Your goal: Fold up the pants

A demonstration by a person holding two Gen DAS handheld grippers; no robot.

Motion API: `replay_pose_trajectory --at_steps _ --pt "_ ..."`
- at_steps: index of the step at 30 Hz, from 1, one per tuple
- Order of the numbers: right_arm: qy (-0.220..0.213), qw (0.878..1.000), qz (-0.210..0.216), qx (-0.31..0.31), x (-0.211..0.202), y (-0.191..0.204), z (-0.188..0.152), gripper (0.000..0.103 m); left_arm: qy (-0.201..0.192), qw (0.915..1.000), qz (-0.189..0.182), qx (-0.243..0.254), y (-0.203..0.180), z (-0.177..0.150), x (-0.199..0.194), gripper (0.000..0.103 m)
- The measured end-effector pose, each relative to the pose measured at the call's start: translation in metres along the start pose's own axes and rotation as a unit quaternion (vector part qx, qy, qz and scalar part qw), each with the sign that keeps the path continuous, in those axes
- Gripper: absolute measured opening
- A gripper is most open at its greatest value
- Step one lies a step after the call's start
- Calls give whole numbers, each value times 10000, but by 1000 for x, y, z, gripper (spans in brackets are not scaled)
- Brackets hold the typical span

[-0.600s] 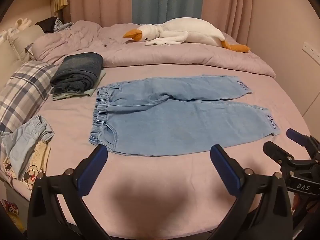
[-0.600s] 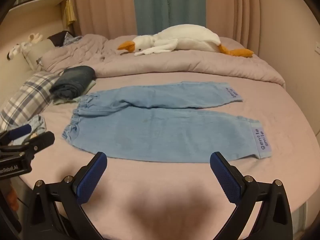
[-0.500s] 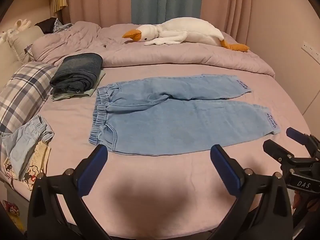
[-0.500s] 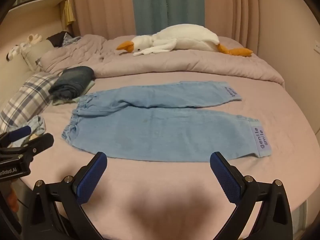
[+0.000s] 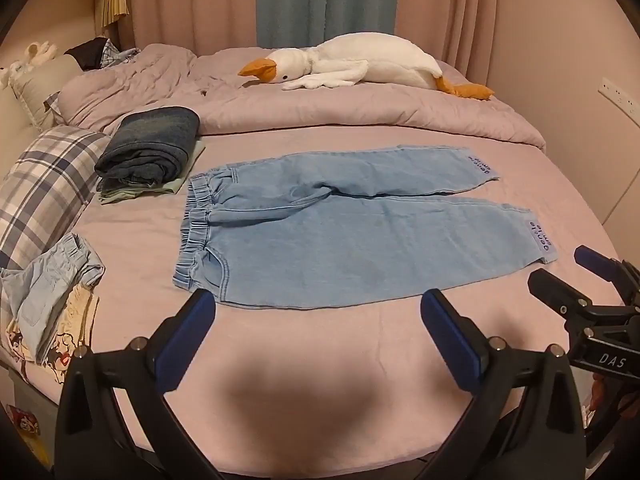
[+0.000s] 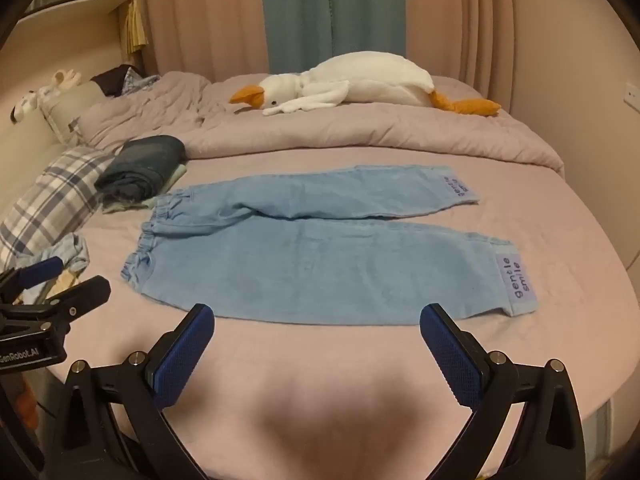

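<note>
Lying flat, the pants (image 5: 352, 232) leave bare sheet (image 5: 320, 344) beneath both grippers' wide-spread, empty fingers (image 6: 180, 352).

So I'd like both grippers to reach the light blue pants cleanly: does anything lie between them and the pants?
Nothing visible does. Only bare pink sheet lies between the open left hand-held gripper and the pants, and likewise before the open right hand-held gripper. The folded dark jeans sit off beside the waistband.
</note>
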State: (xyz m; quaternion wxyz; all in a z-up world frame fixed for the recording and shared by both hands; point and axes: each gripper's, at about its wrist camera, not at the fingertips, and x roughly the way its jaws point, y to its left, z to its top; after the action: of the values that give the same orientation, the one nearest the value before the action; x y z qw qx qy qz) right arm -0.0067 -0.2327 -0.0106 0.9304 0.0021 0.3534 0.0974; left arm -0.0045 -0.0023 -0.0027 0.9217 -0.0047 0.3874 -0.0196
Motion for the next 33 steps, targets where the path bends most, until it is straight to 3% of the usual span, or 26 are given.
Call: replay_pose_trajectory --at_steps 33 --pt "-69 10000 -51 7 -4 -3 2 102 -54 9999 -18 115 -9 3 -1 103"
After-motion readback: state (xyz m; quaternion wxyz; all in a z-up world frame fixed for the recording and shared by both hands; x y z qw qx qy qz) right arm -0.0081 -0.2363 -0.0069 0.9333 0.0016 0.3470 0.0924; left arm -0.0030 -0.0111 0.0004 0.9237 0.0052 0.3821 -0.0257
